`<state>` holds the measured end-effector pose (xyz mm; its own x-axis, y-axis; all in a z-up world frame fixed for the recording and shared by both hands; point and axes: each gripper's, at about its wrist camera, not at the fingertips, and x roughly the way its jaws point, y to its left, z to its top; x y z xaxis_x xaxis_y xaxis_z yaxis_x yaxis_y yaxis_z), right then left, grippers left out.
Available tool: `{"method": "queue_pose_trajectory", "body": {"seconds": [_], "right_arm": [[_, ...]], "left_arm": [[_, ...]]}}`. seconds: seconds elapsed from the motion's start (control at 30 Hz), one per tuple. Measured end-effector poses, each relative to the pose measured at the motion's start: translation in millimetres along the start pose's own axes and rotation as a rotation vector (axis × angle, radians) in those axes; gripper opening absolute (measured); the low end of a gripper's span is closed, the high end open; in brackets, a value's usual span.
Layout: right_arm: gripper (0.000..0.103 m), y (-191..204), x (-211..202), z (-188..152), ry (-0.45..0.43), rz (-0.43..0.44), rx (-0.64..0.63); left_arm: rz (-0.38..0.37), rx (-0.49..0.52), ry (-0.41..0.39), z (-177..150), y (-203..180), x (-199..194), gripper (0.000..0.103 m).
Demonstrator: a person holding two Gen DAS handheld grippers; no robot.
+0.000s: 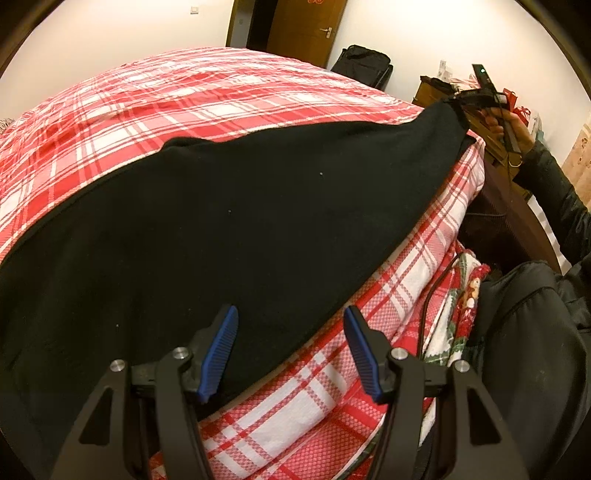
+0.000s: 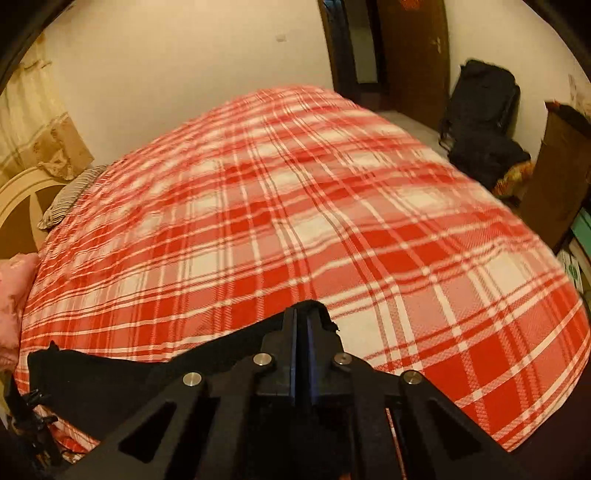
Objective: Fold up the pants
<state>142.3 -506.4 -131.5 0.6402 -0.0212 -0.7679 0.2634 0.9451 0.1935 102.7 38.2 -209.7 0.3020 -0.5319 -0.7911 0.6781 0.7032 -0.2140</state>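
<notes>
The black pants point(image 1: 229, 229) lie spread along the near edge of a bed with a red and white plaid cover point(image 1: 177, 99). My left gripper point(image 1: 290, 325) is open, its blue pads on either side of the pants' near edge, holding nothing. My right gripper point(image 1: 461, 98) shows in the left wrist view at the far right end of the pants, shut on a corner of the fabric and lifting it. In the right wrist view that gripper point(image 2: 303, 317) is shut with black cloth point(image 2: 110, 373) pinched between its pads, over the plaid cover point(image 2: 295, 206).
A wooden door point(image 1: 303, 29) and a black bag point(image 1: 362, 62) stand beyond the bed. A dark wooden cabinet point(image 2: 554, 184) stands right of the bed. A pillow point(image 2: 70, 195) and headboard are at the left. My dark-sleeved body point(image 1: 535, 332) is at the bed's right edge.
</notes>
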Motion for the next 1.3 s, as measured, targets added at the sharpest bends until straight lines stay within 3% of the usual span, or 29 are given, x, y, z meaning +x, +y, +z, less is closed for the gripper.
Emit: {"method": "queue_pose_trajectory", "body": {"seconds": [0.17,0.23,0.3,0.33,0.43,0.57,0.67,0.83,0.97,1.1,1.13,1.2,1.3], "right_arm": [[0.007,-26.2,22.3,-20.4,0.109,-0.008,0.065],[0.018,-27.5,20.5,-23.3,0.095,-0.025,0.057],[0.046,-24.5,13.3,-24.2,0.081,-0.045,0.042],[0.049,-20.7,8.2,-24.6,0.066,-0.061,0.030],[0.050,-4.6,-4.9,-28.1,0.024,-0.102,-0.012],[0.050,30.4,-12.2,-39.6,-0.008,-0.046,-0.067],[0.050,58.8,-13.6,-49.6,-0.032,-0.013,-0.118],[0.050,95.6,-19.0,-63.6,-0.109,0.030,-0.169],[0.050,91.3,-22.7,-66.8,-0.158,0.062,-0.111],[0.052,77.3,-20.9,-72.6,-0.163,0.029,-0.061],[0.052,74.8,-20.4,-74.8,-0.160,0.023,-0.056],[0.052,70.4,-20.5,-82.1,-0.154,0.035,-0.040],[0.052,73.2,-22.7,-92.2,-0.156,0.072,-0.045]], "left_arm": [[0.010,-0.010,-0.013,-2.0,0.0,-3.2,0.062],[0.027,-0.013,-0.016,-1.0,-0.6,-5.2,0.062],[0.060,-0.017,-0.034,4.0,-1.5,-11.7,0.062],[0.068,-0.015,-0.046,7.4,-1.7,-15.6,0.062],[0.113,-0.005,-0.104,21.5,-0.4,-29.7,0.065],[0.199,-0.045,-0.156,44.7,15.8,-33.1,0.069],[0.214,-0.121,-0.164,62.6,34.4,-23.4,0.069],[0.187,-0.168,-0.122,94.1,45.9,5.6,0.067],[0.237,-0.158,-0.050,107.0,48.7,33.8,0.066],[0.240,-0.175,-0.011,107.3,52.6,45.4,0.045],[0.244,-0.168,-0.009,107.1,51.4,43.7,0.032],[0.252,-0.176,-0.030,107.7,50.2,34.8,0.014],[0.262,-0.189,-0.064,108.2,53.1,21.2,0.011]]}}
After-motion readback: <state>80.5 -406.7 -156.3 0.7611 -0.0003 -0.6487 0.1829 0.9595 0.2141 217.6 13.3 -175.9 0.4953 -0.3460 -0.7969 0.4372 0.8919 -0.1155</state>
